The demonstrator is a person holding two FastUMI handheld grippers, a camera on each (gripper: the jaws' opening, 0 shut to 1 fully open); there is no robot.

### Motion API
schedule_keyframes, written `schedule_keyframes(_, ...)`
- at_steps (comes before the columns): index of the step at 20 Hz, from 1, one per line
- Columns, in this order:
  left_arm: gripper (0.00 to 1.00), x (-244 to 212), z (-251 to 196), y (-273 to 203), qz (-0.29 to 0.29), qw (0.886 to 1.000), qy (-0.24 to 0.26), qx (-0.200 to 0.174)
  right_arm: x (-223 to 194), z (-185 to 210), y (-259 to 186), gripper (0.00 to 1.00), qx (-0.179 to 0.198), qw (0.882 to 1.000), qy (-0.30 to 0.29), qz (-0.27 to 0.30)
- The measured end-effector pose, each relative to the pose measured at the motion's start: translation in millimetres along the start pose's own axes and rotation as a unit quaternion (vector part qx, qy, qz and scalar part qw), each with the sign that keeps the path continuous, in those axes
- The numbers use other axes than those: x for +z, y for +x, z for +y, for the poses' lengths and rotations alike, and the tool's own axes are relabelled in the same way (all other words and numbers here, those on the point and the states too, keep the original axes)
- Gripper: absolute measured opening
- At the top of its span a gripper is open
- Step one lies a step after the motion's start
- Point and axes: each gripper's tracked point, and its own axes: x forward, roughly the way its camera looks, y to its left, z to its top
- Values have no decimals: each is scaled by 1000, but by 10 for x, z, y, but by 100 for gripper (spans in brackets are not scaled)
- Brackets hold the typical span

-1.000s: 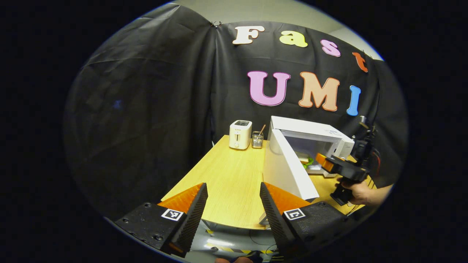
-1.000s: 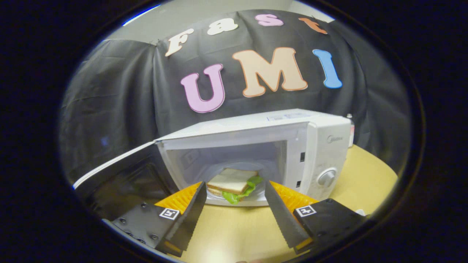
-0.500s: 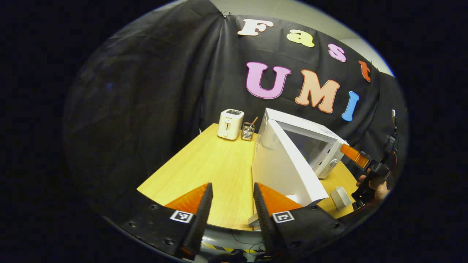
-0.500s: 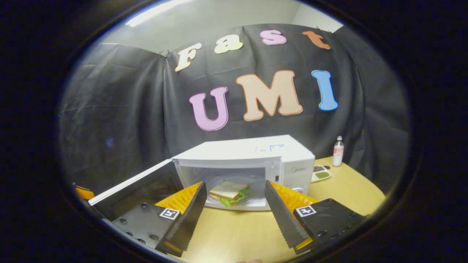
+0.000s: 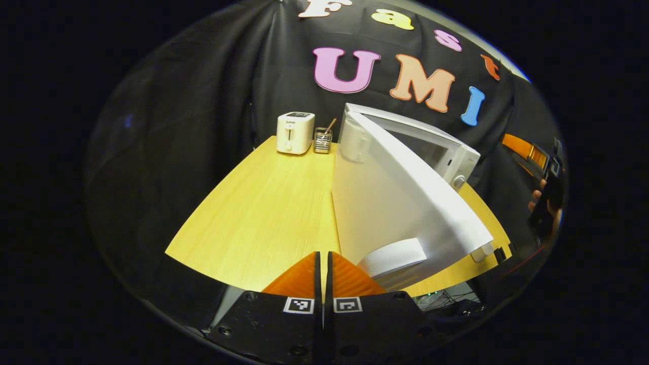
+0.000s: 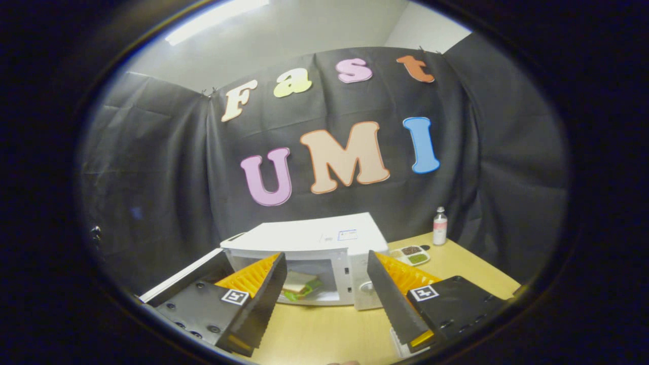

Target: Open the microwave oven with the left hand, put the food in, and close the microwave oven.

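Note:
The white microwave [image 6: 304, 237] stands on the wooden table with its door [image 6: 182, 278] swung open to the left. A sandwich with lettuce [image 6: 300, 290] lies inside the cavity. My right gripper [image 6: 326, 263] is open and holds nothing, well back from the opening. In the left gripper view the door's white outer face [image 5: 395, 203] is close on the right, and my left gripper [image 5: 322, 261] is shut on nothing just left of it. The right gripper [image 5: 527, 151] and the hand [image 5: 546, 203] holding it show at the far right, clear of the microwave body [image 5: 451, 152].
A white toaster [image 5: 295, 133] and a wire utensil holder [image 5: 322, 140] stand at the table's far end. Right of the microwave are a small condiment tray [image 6: 411, 254] and a bottle [image 6: 439, 226]. Bare tabletop [image 5: 263, 213] lies left of the door.
My left gripper has shut its fingers and come up close to the door's outer face. The right gripper has drawn back and upward from the opening, leaving the sandwich inside.

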Motion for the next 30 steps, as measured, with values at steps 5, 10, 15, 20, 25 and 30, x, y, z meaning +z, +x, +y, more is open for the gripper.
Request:
schedule_keyframes(5,0,-16,-334,217,19,999,22,-34,-13,-429,-239,91,-46,999,-7,-2)
schedule_keyframes(10,0,54,-684,414,27,997,25,-63,-60,-945,-524,92,-108,994,3,3)
schedule_keyframes(15,0,18,-1010,527,40,994,39,-91,17,-1280,-768,91,-150,989,3,0)
schedule_keyframes(20,0,92,-1385,642,37,990,66,-116,36,-1411,-963,92,-164,986,-7,0)
schedule_keyframes(25,0,211,-1726,817,28,987,82,-133,64,-1449,-1103,92,-161,987,-16,-3)
schedule_keyframes(30,0,376,-2032,986,16,984,94,-149,88,-1382,-1158,92,-146,989,-15,-3)
